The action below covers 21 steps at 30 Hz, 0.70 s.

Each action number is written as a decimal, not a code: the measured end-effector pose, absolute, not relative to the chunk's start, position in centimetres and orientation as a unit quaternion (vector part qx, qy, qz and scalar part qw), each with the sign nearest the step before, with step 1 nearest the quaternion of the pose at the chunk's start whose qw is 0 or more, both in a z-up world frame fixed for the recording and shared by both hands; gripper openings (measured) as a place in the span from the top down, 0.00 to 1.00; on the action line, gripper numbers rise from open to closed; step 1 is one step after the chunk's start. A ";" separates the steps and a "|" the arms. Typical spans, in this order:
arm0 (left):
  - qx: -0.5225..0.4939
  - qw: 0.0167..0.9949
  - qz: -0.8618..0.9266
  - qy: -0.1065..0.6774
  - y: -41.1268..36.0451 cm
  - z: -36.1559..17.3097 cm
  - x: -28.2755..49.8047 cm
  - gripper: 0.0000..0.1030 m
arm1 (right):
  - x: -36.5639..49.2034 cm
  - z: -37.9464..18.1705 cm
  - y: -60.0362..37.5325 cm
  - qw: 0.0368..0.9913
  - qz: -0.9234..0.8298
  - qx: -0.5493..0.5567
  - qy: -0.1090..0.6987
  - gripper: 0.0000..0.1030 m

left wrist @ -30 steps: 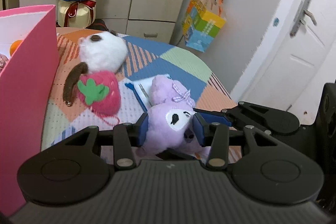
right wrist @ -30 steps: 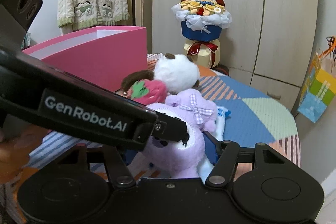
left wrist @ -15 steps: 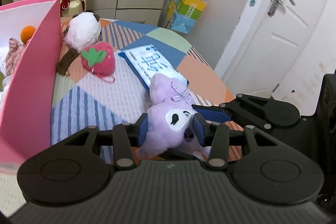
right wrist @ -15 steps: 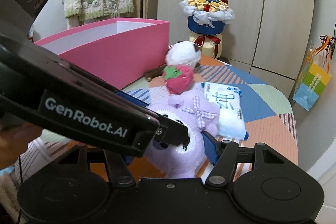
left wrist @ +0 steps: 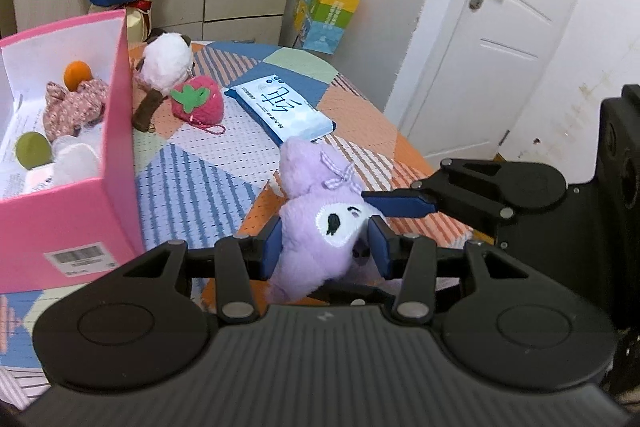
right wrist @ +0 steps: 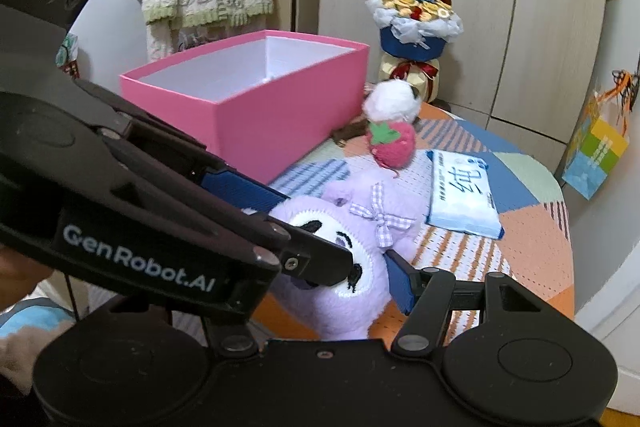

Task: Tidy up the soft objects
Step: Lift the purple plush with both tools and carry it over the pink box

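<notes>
Even, soft indoor light — faint shadows, fisheye bending at edges, slight blur.

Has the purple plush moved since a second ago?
Yes. The purple plush, held by both grippers, has risen and drawn back from the strawberry toy, which it earlier nearly overlapped.

The left gripper (right wrist: 320,267) hides the purple plush's (right wrist: 360,247) lower face; the pink box (left wrist: 60,219) is cut off.
</notes>
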<state>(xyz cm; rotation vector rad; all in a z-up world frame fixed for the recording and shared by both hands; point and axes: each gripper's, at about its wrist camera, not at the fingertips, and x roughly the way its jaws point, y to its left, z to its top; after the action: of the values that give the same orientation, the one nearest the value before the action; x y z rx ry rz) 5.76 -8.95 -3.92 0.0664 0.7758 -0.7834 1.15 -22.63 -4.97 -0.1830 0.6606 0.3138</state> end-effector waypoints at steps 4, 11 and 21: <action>0.037 0.846 -0.381 0.372 -7.1 -2.7 5.1 0.57 | 0.2 -3.7 -21.1 0.926 0.169 -0.107 0.319 0.35; 0.034 0.845 -0.386 0.368 -3.2 0.2 4.0 0.57 | -1.4 -1.0 -18.0 0.923 0.198 -0.142 0.296 0.35; 0.022 0.868 -0.366 0.335 1.7 3.9 2.9 0.57 | -2.1 2.4 -14.1 0.933 0.219 -0.143 0.247 0.34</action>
<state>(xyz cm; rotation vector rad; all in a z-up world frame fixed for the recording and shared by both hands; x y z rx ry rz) 2.88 1.73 3.86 0.0469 0.7007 -0.7659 -2.11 -14.06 2.43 -0.2917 0.5062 0.4488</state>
